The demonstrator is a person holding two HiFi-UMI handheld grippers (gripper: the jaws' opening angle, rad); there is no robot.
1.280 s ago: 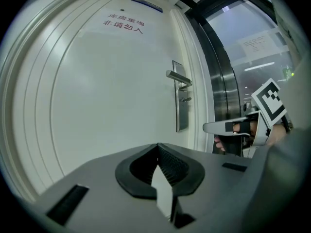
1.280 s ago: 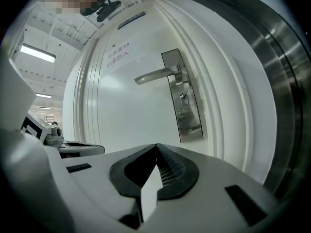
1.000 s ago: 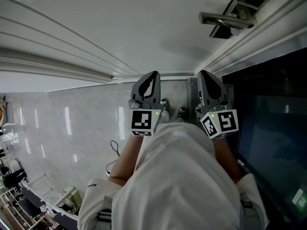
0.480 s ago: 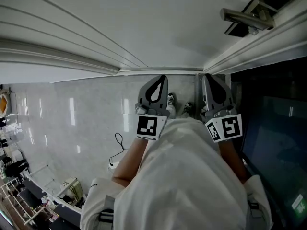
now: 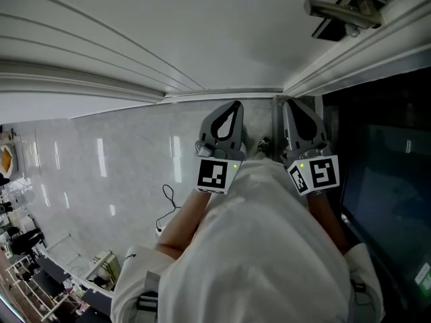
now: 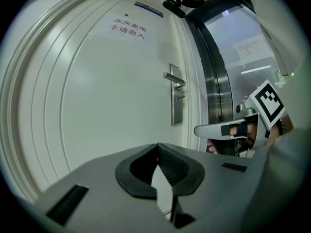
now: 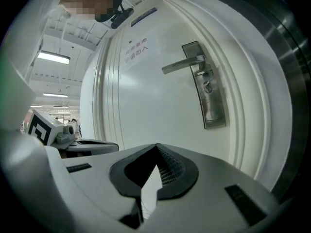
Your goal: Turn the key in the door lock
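The white door (image 5: 202,32) fills the top of the head view, its metal lever handle (image 5: 339,11) at the upper right. The left gripper view shows the lock plate (image 6: 176,111) under the handle (image 6: 174,77). In the right gripper view the keyhole (image 7: 208,87) sits on the plate (image 7: 212,108); whether a key is in it I cannot tell. My left gripper (image 5: 236,105) and right gripper (image 5: 291,103) are held side by side before the person's body, pointing at the door, well short of the lock. Both are shut and empty: left gripper (image 6: 158,145), right gripper (image 7: 156,145).
A dark glass panel (image 5: 384,180) in a metal frame (image 6: 214,91) stands right of the door. The door carries a sign in red print (image 6: 127,28). On the pale marble floor (image 5: 101,173) lies a black cable (image 5: 165,204). Racks and clutter (image 5: 27,261) sit far left.
In the head view both grippers sit a little further right and lower than a second ago, and the door handle has shifted right. The jaws look unchanged.
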